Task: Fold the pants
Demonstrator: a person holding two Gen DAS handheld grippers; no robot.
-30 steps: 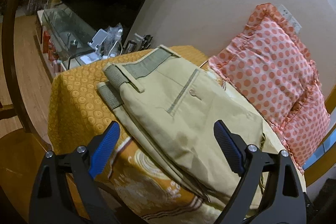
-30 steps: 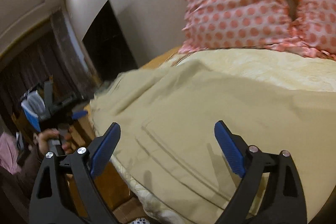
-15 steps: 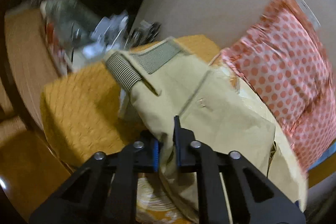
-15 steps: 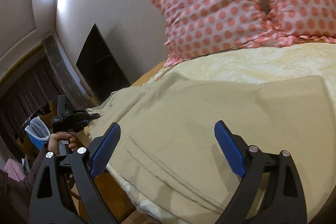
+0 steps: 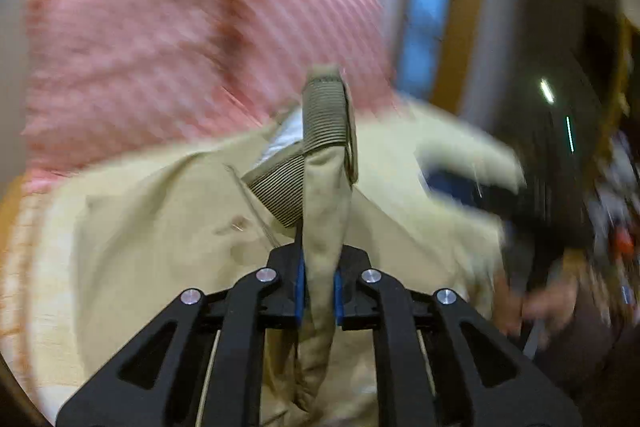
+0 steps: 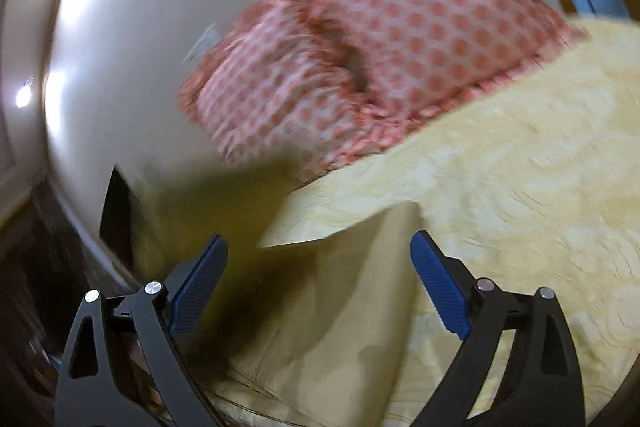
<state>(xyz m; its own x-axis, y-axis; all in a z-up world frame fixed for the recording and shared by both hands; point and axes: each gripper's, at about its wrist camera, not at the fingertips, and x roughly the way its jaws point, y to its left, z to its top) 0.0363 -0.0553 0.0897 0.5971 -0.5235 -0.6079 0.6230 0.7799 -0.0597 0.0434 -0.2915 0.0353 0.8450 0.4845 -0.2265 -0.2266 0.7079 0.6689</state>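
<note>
The left hand-held gripper (image 5: 319,293) is closed on the pants (image 5: 160,239): its two blue pads pinch a fold of beige cloth just under the ribbed waistband (image 5: 326,119), and this fold stands up straight between the jaws. The rest of the pants spreads below and to the left of the grip, with a back pocket button visible on the cloth. The view is strongly blurred. Behind the pants lies the pink pillow (image 5: 168,39), and on the right a blurred dark shape with a blue part is seen; I cannot tell surely what it is.

The right hand-held gripper (image 6: 318,285) is open, its blue pads wide apart and holding nothing. Between and under them lies a flat leg part of the pants (image 6: 340,315), resting on the pale yellow bedspread (image 6: 520,179). The pink dotted pillow (image 6: 380,39) leans against the white wall (image 6: 160,7) behind the bed.
</note>
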